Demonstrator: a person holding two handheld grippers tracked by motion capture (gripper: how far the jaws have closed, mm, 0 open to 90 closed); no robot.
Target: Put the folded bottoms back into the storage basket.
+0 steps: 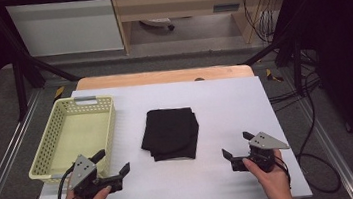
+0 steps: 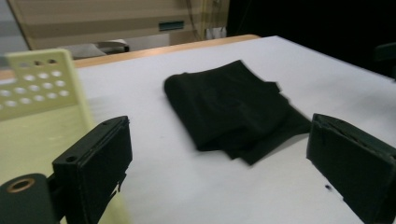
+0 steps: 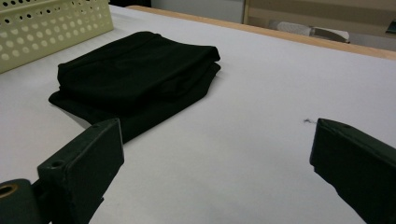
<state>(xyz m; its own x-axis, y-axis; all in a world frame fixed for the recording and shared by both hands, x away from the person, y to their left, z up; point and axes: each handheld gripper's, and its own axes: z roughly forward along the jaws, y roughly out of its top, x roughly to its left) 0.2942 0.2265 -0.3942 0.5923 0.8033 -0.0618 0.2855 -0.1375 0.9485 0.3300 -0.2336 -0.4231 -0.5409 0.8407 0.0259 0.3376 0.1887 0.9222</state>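
Note:
A folded black cloth point(image 1: 171, 133) lies in the middle of the white table point(image 1: 225, 104); it also lies ahead in the left gripper view point(image 2: 229, 109) and the right gripper view point(image 3: 135, 77). My left gripper point(image 1: 113, 163) sits near the front left edge, beside the basket's near corner, open with nothing between its jaws point(image 2: 219, 163). My right gripper point(image 1: 236, 145) rests at the front right, also open and empty point(image 3: 215, 163). Both point toward the cloth from a short distance, touching nothing.
A pale yellow perforated basket point(image 1: 53, 138) stands empty at the table's left side point(image 2: 37, 84) point(image 3: 51, 25). A wooden strip point(image 1: 162, 76) edges the far side. Black frame bars and cables surround the table.

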